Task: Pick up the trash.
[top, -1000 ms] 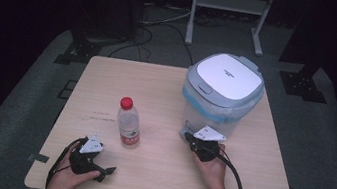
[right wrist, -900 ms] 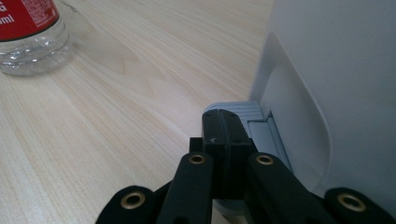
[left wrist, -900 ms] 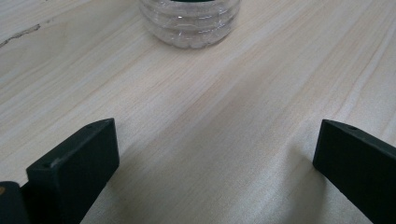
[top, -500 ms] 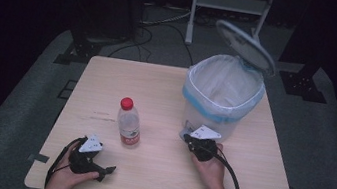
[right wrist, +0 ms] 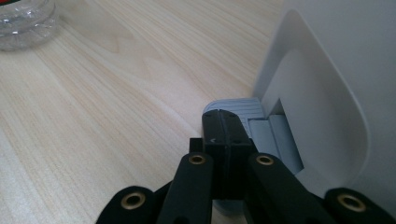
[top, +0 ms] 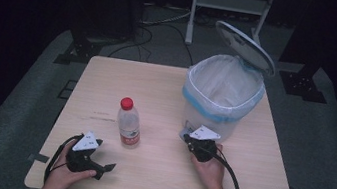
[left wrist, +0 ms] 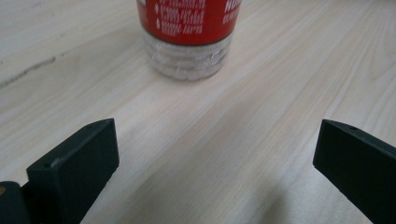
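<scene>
High view: right gripper, jaws pressed together, tips down on the grey pedal at the foot of the white bin, lid tipped up and back; left gripper, jaws spread wide with nothing between them, rests low on the table just short of the bottle. Risk as I judge it: closed tips slide off the small pedal and the lid drops, or the left jaw clips the upright bottle and topples it. Bottle stands ahead of the left jaws, centred between them, not touching; bin well apart to its right.
</scene>
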`<state>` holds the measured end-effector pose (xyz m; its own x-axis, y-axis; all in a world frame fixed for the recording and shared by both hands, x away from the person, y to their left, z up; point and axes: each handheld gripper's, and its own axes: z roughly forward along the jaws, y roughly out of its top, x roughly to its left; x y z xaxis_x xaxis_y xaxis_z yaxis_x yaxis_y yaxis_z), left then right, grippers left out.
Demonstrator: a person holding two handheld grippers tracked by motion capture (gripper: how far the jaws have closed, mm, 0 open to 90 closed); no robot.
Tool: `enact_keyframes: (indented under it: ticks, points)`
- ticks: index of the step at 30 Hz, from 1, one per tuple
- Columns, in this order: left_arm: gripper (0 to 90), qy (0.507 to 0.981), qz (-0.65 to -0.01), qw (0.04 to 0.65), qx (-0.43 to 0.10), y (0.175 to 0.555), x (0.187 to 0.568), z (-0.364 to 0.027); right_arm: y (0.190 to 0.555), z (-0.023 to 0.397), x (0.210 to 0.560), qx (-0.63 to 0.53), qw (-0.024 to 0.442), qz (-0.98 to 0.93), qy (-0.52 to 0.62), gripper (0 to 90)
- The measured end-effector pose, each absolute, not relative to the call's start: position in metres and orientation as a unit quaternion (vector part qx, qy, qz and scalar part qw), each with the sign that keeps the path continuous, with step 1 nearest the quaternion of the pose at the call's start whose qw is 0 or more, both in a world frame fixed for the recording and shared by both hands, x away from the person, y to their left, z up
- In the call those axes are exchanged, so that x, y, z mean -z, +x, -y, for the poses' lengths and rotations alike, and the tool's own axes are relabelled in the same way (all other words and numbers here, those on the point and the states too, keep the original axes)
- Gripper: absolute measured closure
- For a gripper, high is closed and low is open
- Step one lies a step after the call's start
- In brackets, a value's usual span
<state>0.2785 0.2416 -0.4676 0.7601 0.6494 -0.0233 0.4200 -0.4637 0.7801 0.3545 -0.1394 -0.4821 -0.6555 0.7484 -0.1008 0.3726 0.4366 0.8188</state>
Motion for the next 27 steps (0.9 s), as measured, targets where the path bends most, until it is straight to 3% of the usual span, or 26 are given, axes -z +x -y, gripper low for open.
enact_keyframes:
  ticks: [27]
  points:
    - [0.0, 0.83, -0.284, 0.452, -0.159, 0.302, 0.429, -0.23, 0.357, 0.142, 0.482, -0.41, 0.222, -0.814, 0.348, 89.5]
